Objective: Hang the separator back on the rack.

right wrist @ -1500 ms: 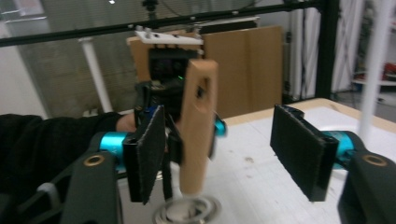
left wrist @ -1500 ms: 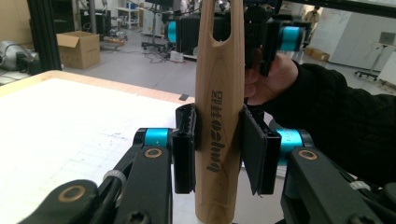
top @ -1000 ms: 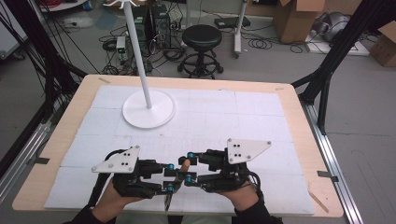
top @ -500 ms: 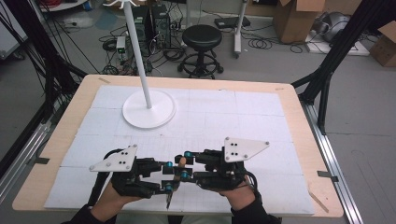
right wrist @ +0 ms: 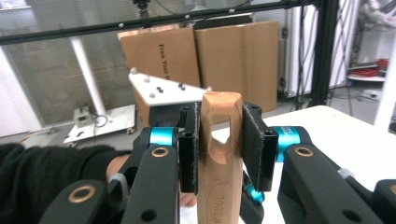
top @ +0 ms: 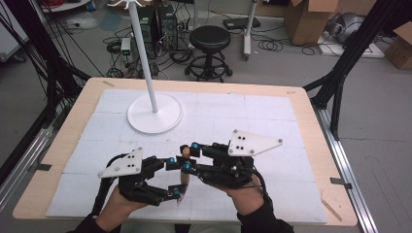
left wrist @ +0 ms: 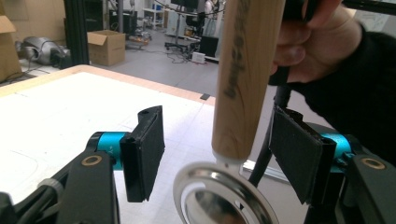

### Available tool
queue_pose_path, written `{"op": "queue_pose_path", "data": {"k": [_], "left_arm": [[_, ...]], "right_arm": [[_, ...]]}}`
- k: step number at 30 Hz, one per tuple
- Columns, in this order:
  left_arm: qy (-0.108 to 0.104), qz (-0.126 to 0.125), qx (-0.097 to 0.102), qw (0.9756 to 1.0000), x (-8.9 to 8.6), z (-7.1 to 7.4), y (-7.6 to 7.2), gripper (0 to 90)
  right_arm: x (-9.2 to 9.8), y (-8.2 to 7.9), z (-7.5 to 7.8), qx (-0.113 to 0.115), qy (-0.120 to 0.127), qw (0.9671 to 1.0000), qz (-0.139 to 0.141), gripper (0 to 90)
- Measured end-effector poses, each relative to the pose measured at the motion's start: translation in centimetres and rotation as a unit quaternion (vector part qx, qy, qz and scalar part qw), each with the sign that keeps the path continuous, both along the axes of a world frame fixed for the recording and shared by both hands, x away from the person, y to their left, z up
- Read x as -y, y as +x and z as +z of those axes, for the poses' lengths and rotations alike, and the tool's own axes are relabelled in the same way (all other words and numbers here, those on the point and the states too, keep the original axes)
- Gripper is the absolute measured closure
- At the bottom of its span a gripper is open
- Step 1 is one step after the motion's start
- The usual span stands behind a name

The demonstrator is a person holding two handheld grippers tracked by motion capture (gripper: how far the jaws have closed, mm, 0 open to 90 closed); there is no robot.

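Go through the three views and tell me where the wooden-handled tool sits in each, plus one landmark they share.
High view: the wooden-handled tool stands low in the centre, between the two grippers.
Left gripper view: its handle hangs down the middle from the top, metal ring at the bottom, clear of both black pads.
Right gripper view: its slotted top rises at bottom centre, clamped between the pads of the right gripper.
Shared landmark: the white table mat.

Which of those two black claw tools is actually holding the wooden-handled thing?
The right gripper: its pads clamp the wooden handle with the metal ring end. The left gripper has just been opening, its pads apart from the handle.
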State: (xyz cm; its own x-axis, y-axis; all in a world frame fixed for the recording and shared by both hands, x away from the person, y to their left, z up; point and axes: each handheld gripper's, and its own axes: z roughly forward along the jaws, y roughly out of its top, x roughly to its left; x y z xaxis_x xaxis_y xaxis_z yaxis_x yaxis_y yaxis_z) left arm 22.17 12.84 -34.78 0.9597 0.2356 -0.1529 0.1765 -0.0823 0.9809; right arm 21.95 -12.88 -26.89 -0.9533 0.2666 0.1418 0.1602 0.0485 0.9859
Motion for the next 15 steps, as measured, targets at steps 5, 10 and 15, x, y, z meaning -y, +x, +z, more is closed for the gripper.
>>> {"op": "queue_pose_path", "data": {"k": [5,10,15], "left_arm": [[0.004,0.028,0.009,0.9996,-0.1,0.4,-0.2,40.4],[0.009,0.047,0.008,0.9988,0.0,0.6,-0.4,46.0],[0.029,0.058,0.005,0.9979,0.1,0.5,-0.3,53.2]], "right_arm": [[-0.9,-0.2,0.8,-0.003,-0.01,0.9988,-0.048,70.4],[-1.5,-0.5,0.2,-0.016,-0.011,0.9959,-0.088,70.3],[-1.6,-0.4,-0.4,-0.027,-0.009,0.9948,-0.098,70.4]]}}
